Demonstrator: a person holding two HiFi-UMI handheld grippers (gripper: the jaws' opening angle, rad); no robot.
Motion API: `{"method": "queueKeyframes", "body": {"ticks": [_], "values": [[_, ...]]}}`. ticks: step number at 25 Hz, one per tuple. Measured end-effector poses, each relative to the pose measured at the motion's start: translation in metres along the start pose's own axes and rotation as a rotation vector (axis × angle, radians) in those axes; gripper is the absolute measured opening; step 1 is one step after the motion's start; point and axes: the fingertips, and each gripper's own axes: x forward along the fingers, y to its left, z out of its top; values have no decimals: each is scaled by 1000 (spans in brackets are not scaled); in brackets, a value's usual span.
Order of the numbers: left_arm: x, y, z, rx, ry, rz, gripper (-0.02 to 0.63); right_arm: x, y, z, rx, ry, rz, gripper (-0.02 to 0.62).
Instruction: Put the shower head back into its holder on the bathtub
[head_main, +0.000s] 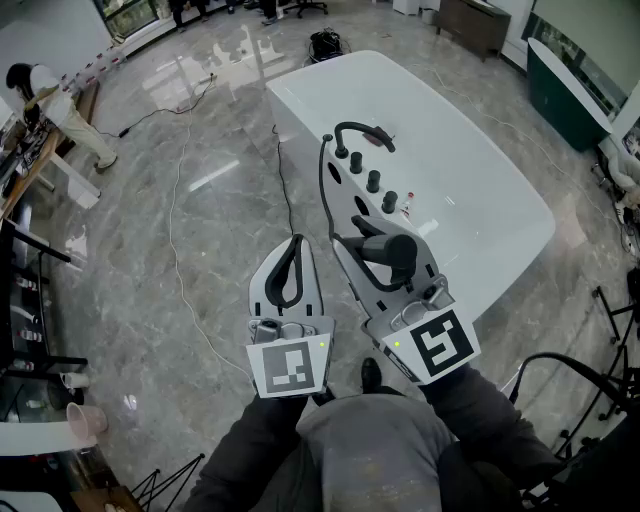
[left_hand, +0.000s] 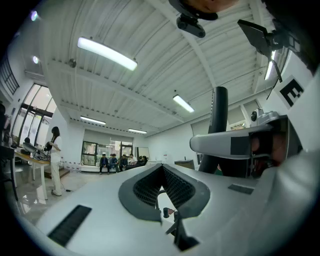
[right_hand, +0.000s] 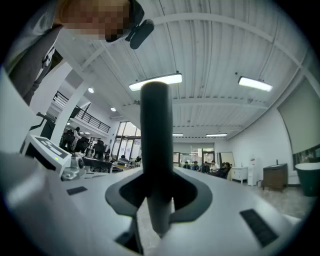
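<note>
Your right hand-held gripper (head_main: 372, 250) clamps the shower head (head_main: 398, 256), handle across its jaws, just short of the black fittings (head_main: 372, 180) on the bathtub's (head_main: 470, 170) near edge, while your left hand-held gripper (head_main: 293, 246), closed and empty, sits farther off.

bathtub (head_main: 470, 190) glossy smooth white | floor (head_main: 200, 250) polished grey stone — reflective | shower head (head_main: 390, 256) matt black — plastic-looking

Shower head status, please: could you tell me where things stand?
Right gripper shut on shower head. Left gripper shut, empty. Shower head held short of bathtub, not yet in holder. Path looks clear; hose trails to the bathtub.
</note>
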Motion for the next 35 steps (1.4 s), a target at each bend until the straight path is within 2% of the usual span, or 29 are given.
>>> {"method": "queueKeyframes", "body": {"ticks": [19, 25, 30, 35], "values": [[16, -17, 8, 31, -11, 32, 2, 4, -27, -3, -14, -9, 36, 117], [24, -21, 2, 36, -3, 66, 3, 3, -36, -5, 20, -31, 68, 117], [30, -10, -3, 26, -5, 99, 2, 12, -38, -8, -11, -23, 81, 117], [47, 10, -11, 14, -4, 72, 2, 38, -38, -15, -10, -5, 62, 117]]}}
